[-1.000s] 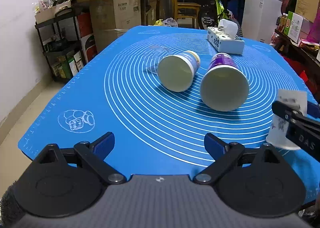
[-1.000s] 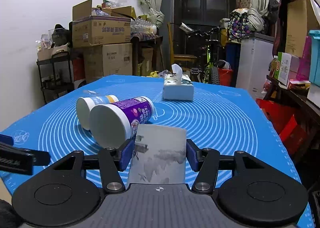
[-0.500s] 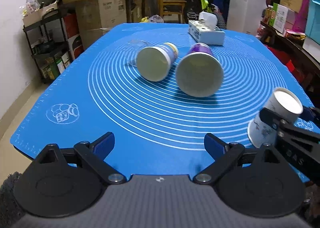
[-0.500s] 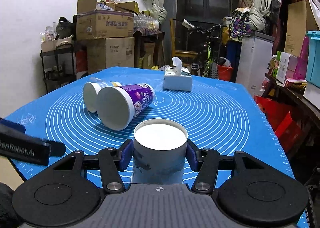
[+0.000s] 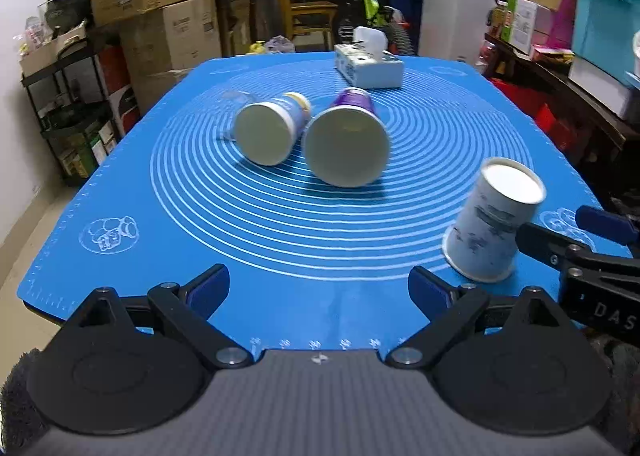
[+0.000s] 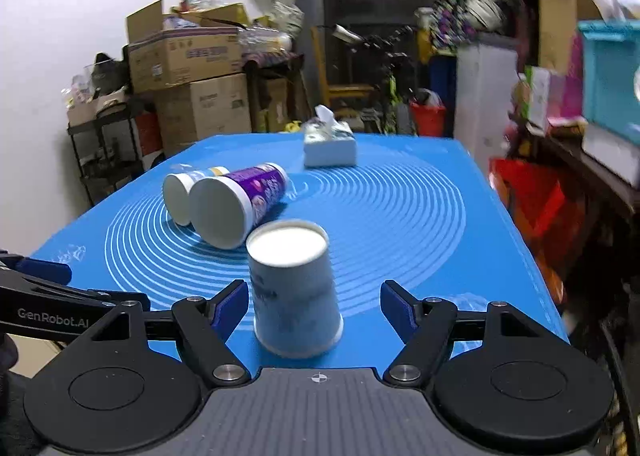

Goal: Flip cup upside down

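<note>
A white paper cup (image 6: 294,292) stands upside down on the blue mat (image 6: 400,215), rim down, base up. My right gripper (image 6: 314,306) is open, its fingers apart on either side of the cup without touching it. The cup also shows in the left wrist view (image 5: 492,219), at the mat's right front, with the right gripper's fingers (image 5: 560,246) beside it. My left gripper (image 5: 318,288) is open and empty over the mat's front edge.
A purple cup (image 5: 346,151) and a blue-and-white cup (image 5: 268,131) lie on their sides mid-mat, a clear plastic cup (image 5: 236,101) behind them. A tissue box (image 5: 368,65) stands at the far end. Boxes and shelves crowd the room around the table.
The right gripper turned the white cup over, set it rim down on the mat and opened. The left gripper stayed open, its view shifting slightly.
</note>
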`<move>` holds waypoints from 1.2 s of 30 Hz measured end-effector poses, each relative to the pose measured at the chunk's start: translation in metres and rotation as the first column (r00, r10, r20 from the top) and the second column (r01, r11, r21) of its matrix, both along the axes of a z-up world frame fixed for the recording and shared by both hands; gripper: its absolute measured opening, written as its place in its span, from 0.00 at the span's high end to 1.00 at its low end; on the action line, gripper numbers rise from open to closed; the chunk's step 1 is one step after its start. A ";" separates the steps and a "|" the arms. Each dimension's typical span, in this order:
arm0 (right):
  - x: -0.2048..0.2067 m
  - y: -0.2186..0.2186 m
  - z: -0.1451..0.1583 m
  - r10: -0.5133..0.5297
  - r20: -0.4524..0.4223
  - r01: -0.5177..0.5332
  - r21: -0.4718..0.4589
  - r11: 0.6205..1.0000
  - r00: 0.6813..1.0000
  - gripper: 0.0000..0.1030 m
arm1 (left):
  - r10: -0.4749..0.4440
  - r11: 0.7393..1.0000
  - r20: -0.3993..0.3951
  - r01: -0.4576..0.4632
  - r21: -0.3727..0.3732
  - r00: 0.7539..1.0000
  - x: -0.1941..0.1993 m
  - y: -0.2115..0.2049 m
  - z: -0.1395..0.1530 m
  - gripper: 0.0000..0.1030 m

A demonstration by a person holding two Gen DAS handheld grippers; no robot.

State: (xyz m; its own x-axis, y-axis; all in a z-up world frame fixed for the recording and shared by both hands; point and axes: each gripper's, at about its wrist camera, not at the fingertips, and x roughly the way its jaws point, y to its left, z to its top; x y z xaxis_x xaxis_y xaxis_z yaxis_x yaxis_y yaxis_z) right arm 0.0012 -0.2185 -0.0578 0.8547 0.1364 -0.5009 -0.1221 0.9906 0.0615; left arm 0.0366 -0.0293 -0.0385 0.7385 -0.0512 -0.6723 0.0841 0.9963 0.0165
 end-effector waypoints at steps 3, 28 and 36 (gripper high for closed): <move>-0.010 -0.008 -0.001 -0.023 -0.025 0.023 0.021 1.000 0.999 0.25 | -0.022 1.000 0.004 0.022 0.001 1.000 -0.007 -0.006 0.002 0.07; -0.024 -0.017 0.001 -0.049 -0.084 0.052 0.029 0.998 0.995 0.25 | -0.111 0.993 -0.019 0.112 0.024 0.994 -0.030 -0.029 -0.001 0.07; -0.024 -0.019 0.001 -0.060 -0.089 0.063 0.028 0.998 0.994 0.25 | -0.110 0.994 -0.017 0.110 0.028 0.994 -0.030 -0.029 -0.001 0.07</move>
